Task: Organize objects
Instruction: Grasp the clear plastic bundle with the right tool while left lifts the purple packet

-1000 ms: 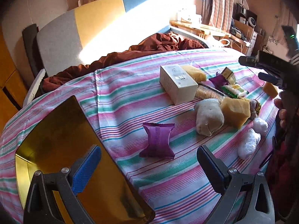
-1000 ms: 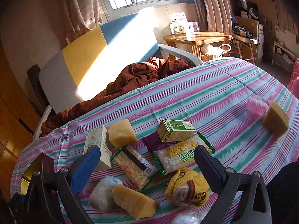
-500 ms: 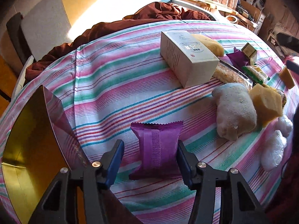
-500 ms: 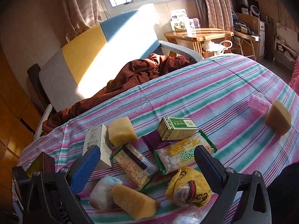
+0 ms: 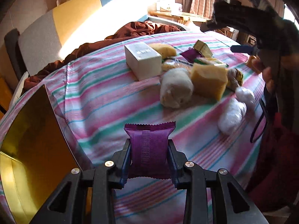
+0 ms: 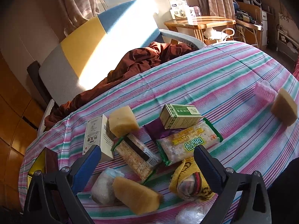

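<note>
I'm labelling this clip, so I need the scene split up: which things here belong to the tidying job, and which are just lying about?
Part of the job:
- purple packet, clamped in the left hand-held gripper
- gold box, open beside it
- white carton, sponges, cracker packs, green carton, rolled socks

Just lying about:
- brown blanket
- sofa
- wooden side table

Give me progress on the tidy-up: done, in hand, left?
Done: nothing visibly sorted; what shows of the gold box looks empty. In hand: the left hand-held gripper is shut on the purple packet. Left: the white box, sponges, cracker packs and the rest on the striped cloth; the right hand-held gripper is open.
</note>
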